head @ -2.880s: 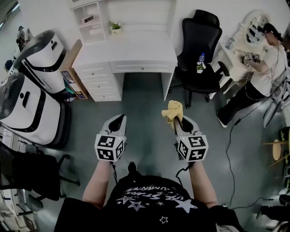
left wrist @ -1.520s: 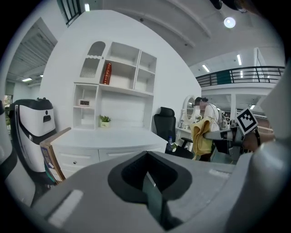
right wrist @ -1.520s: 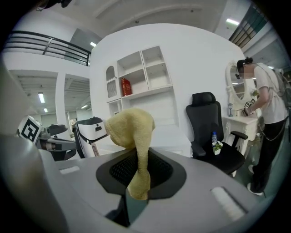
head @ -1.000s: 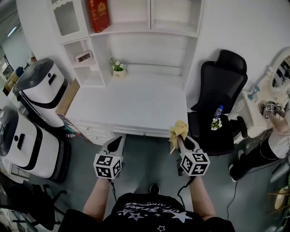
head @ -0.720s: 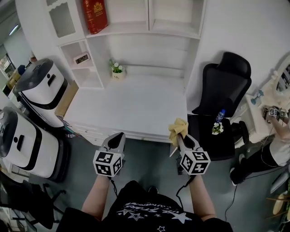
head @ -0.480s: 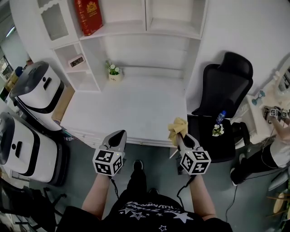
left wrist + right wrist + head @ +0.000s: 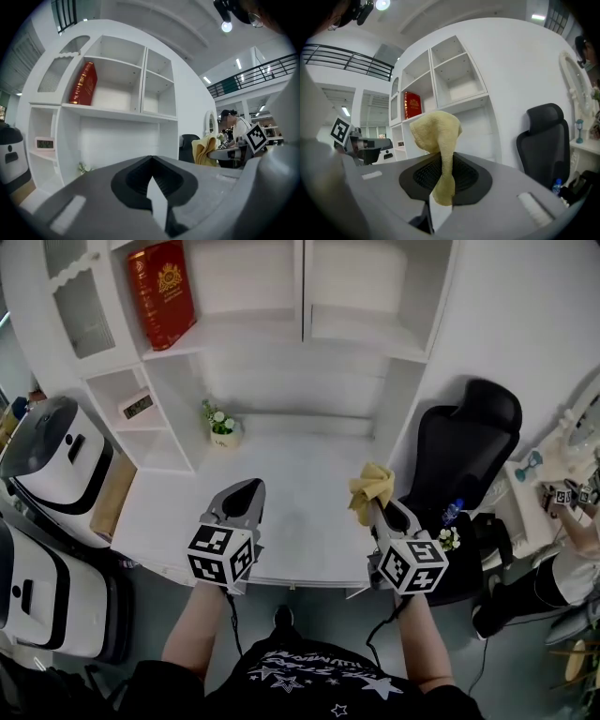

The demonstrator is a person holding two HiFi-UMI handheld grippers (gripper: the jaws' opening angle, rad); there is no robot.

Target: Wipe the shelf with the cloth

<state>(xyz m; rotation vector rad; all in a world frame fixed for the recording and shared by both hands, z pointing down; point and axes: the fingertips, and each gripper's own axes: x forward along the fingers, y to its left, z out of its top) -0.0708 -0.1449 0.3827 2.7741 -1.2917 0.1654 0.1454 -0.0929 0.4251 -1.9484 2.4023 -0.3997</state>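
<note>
Overhead, the right gripper (image 7: 377,509) hangs above the counter (image 7: 300,538), close to its right edge and toward the front-right corner. Its jaws are closed together on the cloth (image 7: 369,487), a yellow cloth pinched at its lower end. In the right gripper view the cloth (image 7: 437,136) passes between the closed jaws of the gripper (image 7: 441,174) as a narrow twisted neck. Beyond the tips it bunches into a loose crumpled head. That bunch stands clear of the counter and touches nothing but the jaws.

The left gripper (image 7: 245,497) hangs over the front-left part of the counter, well apart from the cloth. In the left gripper view its jaws (image 7: 151,163) meet along a thin seam, with nothing between them. The cloth (image 7: 205,149) shows in that view off to the right.

The shelf (image 7: 281,330) rises along the counter's back edge, beyond both grippers, and neither gripper touches it. A red box (image 7: 161,294) stands in its upper left compartment. A clock (image 7: 138,406) sits in a small niche above the back-left corner. A plant (image 7: 219,425) stands on the counter near that back-left corner. A black chair (image 7: 464,442) stands just beyond the right edge, and white machines (image 7: 52,460) stand beyond the left edge.
</note>
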